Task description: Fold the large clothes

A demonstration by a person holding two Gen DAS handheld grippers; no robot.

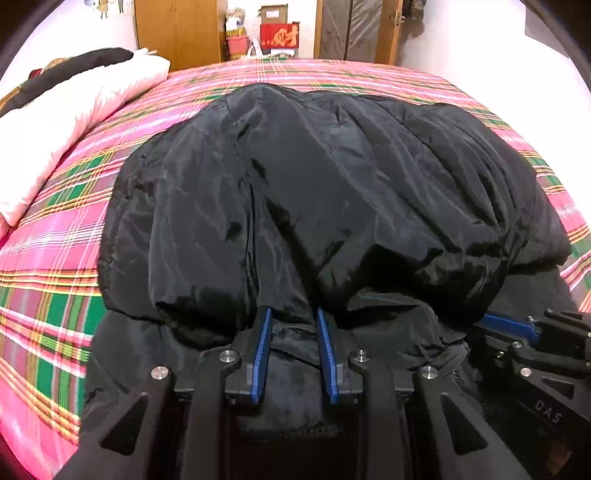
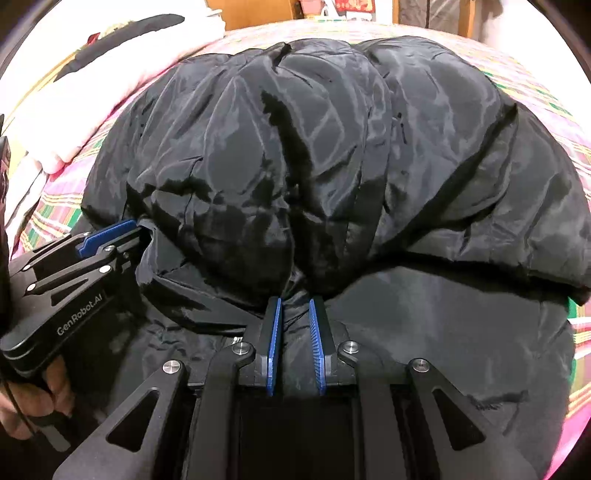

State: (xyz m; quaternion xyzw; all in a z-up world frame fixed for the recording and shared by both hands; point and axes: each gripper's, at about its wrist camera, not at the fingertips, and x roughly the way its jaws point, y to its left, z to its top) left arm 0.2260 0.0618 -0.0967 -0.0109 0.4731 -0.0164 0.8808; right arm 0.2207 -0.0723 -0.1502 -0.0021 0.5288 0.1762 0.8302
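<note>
One black padded coat (image 1: 314,192), two tools, one plaid bedspread (image 1: 48,258), one white pillow (image 1: 55,122).

Bed with pink, green and yellow plaid sheet (image 1: 48,258). White pillow (image 1: 55,122) at its left edge. Beyond the bed: wooden wardrobe (image 1: 181,29), red box (image 1: 279,35), cardboard box (image 1: 273,13), wood-framed door (image 1: 356,29). White walls (image 1: 461,33), brightly lit.

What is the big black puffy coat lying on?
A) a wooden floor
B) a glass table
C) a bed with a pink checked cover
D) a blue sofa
C: the black coat is spread over the pink, green and yellow checked bedcover, which shows all around it, with a white pillow on the bed to the left.
</note>
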